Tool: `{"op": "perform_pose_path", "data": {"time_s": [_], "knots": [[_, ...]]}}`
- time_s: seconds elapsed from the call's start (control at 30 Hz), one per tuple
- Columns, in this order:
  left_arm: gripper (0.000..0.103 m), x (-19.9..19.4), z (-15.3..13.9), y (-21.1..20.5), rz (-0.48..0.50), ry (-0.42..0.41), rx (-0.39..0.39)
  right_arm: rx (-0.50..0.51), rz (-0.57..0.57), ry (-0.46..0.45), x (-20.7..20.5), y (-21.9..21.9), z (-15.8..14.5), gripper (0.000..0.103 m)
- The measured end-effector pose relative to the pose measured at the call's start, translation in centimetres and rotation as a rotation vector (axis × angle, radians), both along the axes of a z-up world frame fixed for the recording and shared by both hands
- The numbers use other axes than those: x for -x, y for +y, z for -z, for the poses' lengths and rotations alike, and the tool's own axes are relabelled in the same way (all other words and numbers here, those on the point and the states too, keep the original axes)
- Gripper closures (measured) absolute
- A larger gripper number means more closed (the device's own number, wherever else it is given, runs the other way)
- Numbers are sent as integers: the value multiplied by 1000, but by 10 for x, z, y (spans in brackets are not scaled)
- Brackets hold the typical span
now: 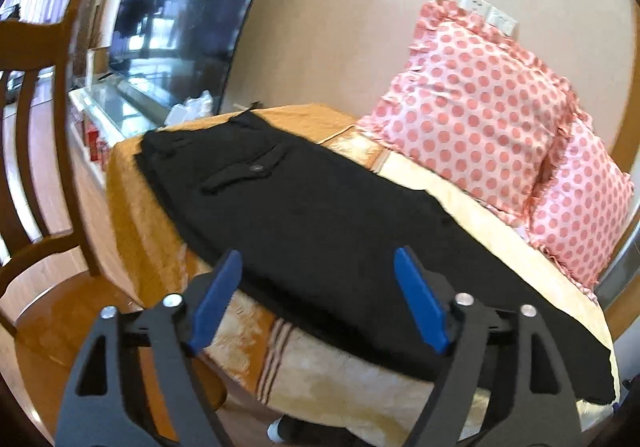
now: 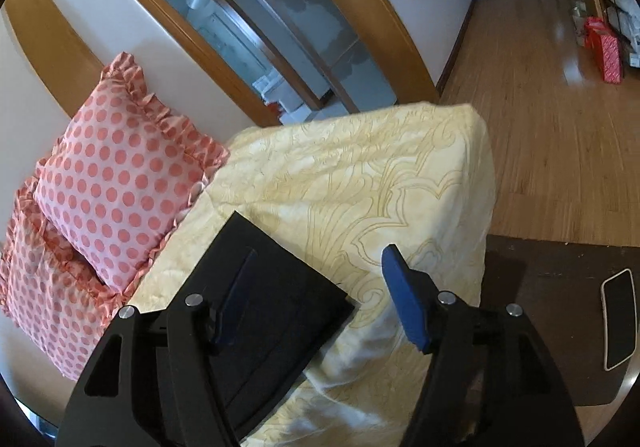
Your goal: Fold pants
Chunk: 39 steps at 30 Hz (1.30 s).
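Observation:
Black pants (image 1: 320, 215) lie flat along a yellow patterned cloth (image 1: 152, 231), waist with a buttoned pocket at the far left, legs running to the near right. My left gripper (image 1: 318, 283) is open and empty, its blue pads (image 1: 420, 303) hovering over the near edge of the pants at mid-leg. In the right wrist view the leg end of the pants (image 2: 276, 311) lies on the cloth (image 2: 380, 175). My right gripper (image 2: 316, 283) is open and empty just above that hem corner.
Two pink polka-dot pillows (image 1: 480, 115) (image 2: 116, 183) lean on the wall behind the pants. A wooden chair (image 1: 36, 151) stands left, a TV (image 1: 188, 31) beyond. A phone (image 2: 618, 319) lies on a dark table at right. Wooden floor (image 2: 552, 127) lies beyond.

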<state>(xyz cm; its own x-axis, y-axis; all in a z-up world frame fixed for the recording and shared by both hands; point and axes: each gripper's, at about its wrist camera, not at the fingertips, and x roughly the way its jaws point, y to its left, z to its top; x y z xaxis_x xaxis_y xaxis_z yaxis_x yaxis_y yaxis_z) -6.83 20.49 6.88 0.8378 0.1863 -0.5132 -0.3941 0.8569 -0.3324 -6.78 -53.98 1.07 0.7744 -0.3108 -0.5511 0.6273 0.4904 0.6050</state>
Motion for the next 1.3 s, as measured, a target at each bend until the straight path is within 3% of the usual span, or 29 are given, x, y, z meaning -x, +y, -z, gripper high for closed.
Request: {"op": "perform_pose_path", "data": {"time_s": [0.1,0.23,0.43,0.5,0.57,0.63,0.73,0.8,0.87,1.0,1.07,1.13,1.23,1.3], "knots": [[17,-21,3,-12,73,10,18,4,-15,-7,1,8,1,45],[16,-40,17,-22,113,60,36,-67,-45,-46,7,22,6,61],[15,-49,31,-35,129,119,-70,-134,-146,-93,-2,44,12,70],[12,-49,34,-39,140,131,-110,-114,-148,-80,-11,46,12,77],[10,-49,38,-44,145,137,-154,-80,-134,-57,-20,45,14,94],[8,-50,39,-46,149,135,-167,-49,-132,-49,-25,49,10,95],[6,-49,38,-41,158,118,-133,73,-203,-89,-43,74,-22,96],[4,-48,37,-37,163,105,-102,119,-306,-159,-60,102,-47,96],[4,-48,37,-36,163,100,-91,140,-489,-252,-89,150,-73,96],[4,-50,38,-39,156,106,-106,128,-864,-303,-138,259,-85,96],[4,-49,38,-37,154,100,-90,103,-1101,-231,-163,339,-63,96],[4,-48,37,-34,158,90,-66,92,-1247,-126,-175,391,-35,96],[4,-47,37,-29,169,78,-36,81,-1309,6,-182,433,0,96],[4,-47,36,-26,179,70,-18,94,-1295,-17,-181,435,-6,96]]}}
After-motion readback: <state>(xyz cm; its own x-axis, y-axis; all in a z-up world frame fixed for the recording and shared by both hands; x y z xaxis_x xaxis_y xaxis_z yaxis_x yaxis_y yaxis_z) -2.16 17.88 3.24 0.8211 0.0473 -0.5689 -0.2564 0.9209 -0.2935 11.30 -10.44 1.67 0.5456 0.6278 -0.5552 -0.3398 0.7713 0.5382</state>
